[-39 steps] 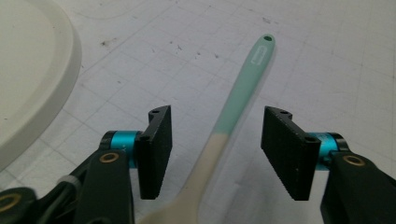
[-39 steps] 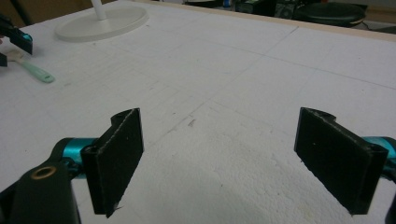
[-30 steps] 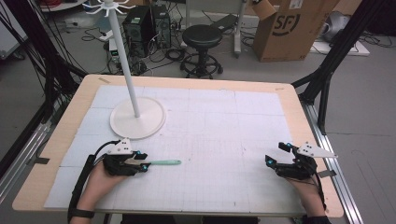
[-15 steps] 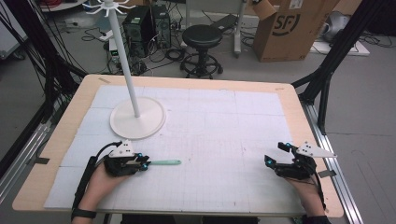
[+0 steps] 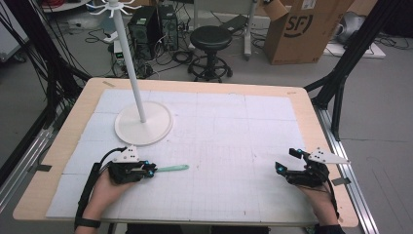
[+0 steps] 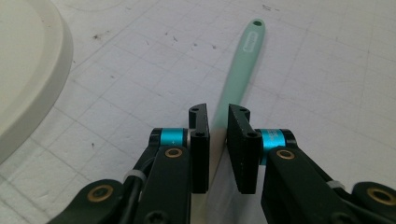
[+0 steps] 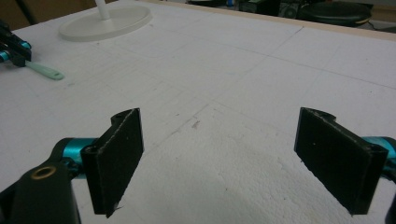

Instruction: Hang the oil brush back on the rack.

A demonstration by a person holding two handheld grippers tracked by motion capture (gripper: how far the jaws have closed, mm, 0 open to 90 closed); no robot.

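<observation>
Mint-green plastic, a slim spatula-like tool (image 6: pixel 239 70) lies flat on the white gridded mat (image 5: pixel 219 141) of the tabletop (image 5: pixel 302 100), near its front left. Its handle, with a hanging hole at the end, points towards the middle of the mat; the other end is hidden under the left hand-held gripper (image 6: pixel 218 126), so its shape cannot be made out. That hand-held gripper's jaws have just been closing and now pinch the tool's shaft between them. Just behind stands the round white base of a hook stand (image 5: pixel 143 122), its pole cut off at the top of the high view. Open mat stretches across to the right hand-held gripper (image 7: pixel 219 158), which rests near the front right edge, released, jaws wide apart with nothing between them.
</observation>
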